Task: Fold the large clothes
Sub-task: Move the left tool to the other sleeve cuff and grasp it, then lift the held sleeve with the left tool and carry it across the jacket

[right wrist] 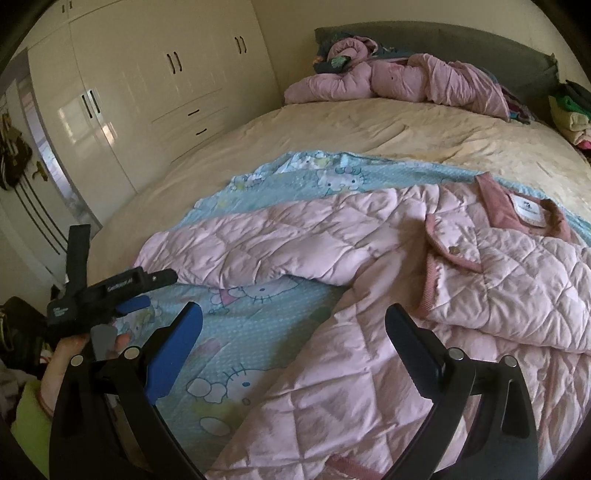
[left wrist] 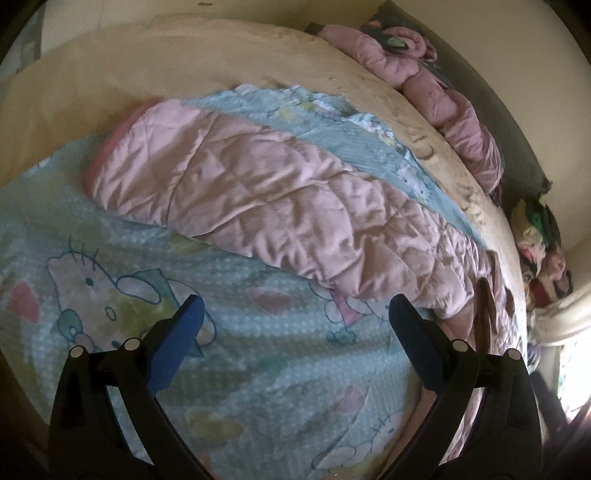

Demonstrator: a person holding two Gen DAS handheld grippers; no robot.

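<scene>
Bedroom setup: bed (right wrist: 369, 133) with a cream cover, white wardrobe (right wrist: 147, 92) at 10 o'clock in the right wrist view, grey headboard (right wrist: 443, 33) at 12. Pink quilted jacket (right wrist: 369, 258) lies face up on a blue cartoon-print sheet (right wrist: 236, 354), collar at 2 o'clock, one sleeve (right wrist: 229, 247) stretched toward 9 o'clock. Left gripper (left wrist: 295, 314) hovers over the sheet, jaws spread, holding nothing, sleeve cuff up at 10 o'clock in its view. Right gripper (right wrist: 293, 317) also spread and empty, poised over the jacket's front panel. Risks, as I read it: padded fabric is slick and puffy, so a shallow pinch probably slips off or grabs just the top layer, and the fold drags lopsided. Jaws could also catch the sheet along with the sleeve, since the two lie touching, and pull it up with the fold. Front flap is already rumpled near the collar; folding over it likely locks the crease in. Counts: two grippers, one jacket in play, one sheet, one more crumpled pink garment (right wrist: 406, 79) by the headboard, one pile of folded clothes (right wrist: 569, 114) at 2 o'clock, item count unreadable.
</scene>
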